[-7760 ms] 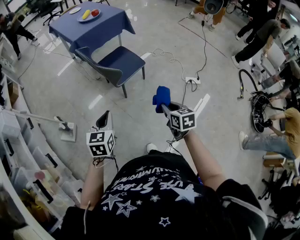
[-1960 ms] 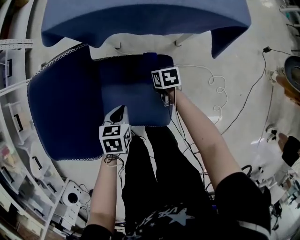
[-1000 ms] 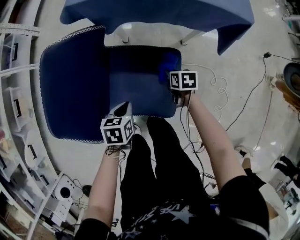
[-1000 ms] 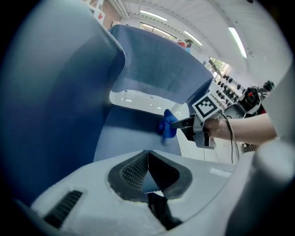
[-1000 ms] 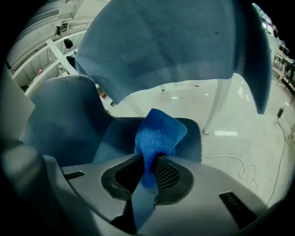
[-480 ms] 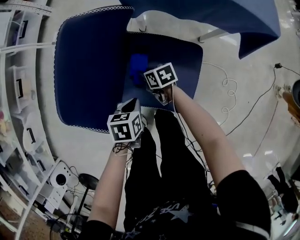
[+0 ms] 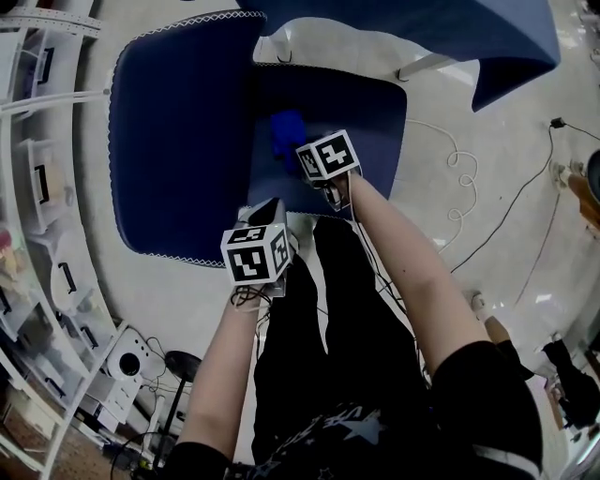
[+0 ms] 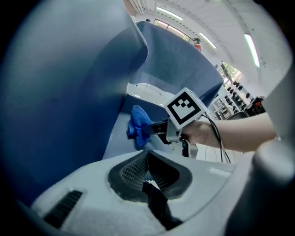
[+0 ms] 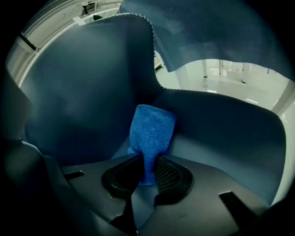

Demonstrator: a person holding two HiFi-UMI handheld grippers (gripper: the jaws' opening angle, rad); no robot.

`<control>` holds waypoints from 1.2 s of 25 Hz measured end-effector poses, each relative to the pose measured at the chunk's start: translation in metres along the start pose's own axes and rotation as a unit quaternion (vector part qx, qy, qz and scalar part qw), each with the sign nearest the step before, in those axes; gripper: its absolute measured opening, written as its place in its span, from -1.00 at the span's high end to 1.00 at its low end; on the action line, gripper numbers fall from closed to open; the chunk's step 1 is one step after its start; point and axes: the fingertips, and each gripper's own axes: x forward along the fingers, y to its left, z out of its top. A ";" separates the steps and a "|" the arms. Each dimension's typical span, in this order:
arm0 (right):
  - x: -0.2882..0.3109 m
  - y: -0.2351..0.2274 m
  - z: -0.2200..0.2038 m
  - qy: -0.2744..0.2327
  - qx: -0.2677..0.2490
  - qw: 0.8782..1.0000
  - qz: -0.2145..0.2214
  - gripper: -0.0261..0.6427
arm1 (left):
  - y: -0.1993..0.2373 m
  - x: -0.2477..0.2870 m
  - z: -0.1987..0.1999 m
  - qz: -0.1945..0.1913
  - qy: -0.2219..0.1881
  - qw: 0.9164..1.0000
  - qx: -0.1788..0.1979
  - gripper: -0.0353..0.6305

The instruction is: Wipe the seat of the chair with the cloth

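Chair (image 7: 178, 141): dark blue, seen from above, backrest at left, seat (image 7: 366, 103) partly under the blue tablecloth (image 7: 450, 28) of a table.
Right gripper (image 9: 146, 173): jaws pinching the lower end of the cloth, held out over the seat.
Left gripper (image 8: 147, 156): jaws pressed together with nothing between them, held just off the seat's front edge, above the person's legs.
Cloth (image 9: 151, 131): bright blue, bunched, its free end against the seat close to the backrest.

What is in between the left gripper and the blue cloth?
Only bare seat. The left gripper view shows the left gripper looking across an open strip of the chair to the cloth.
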 end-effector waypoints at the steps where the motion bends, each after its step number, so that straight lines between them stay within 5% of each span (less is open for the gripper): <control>1: -0.005 -0.008 -0.005 -0.001 0.010 1.000 -0.006 0.74 | -0.001 0.001 -0.001 -0.001 0.003 1.000 0.004 0.83; 12: -0.081 -0.098 -0.069 -0.034 0.107 0.990 -0.085 0.74 | -0.033 0.017 -0.010 -0.023 0.039 0.997 0.062 0.83; 19: -0.123 -0.139 -0.110 -0.063 0.178 0.973 -0.134 0.73 | -0.049 0.025 -0.017 -0.038 0.058 0.993 0.091 0.83; 30: -0.160 -0.134 -0.140 -0.075 0.208 0.954 -0.200 0.74 | -0.061 0.012 -0.043 -0.073 0.060 0.989 0.116 0.83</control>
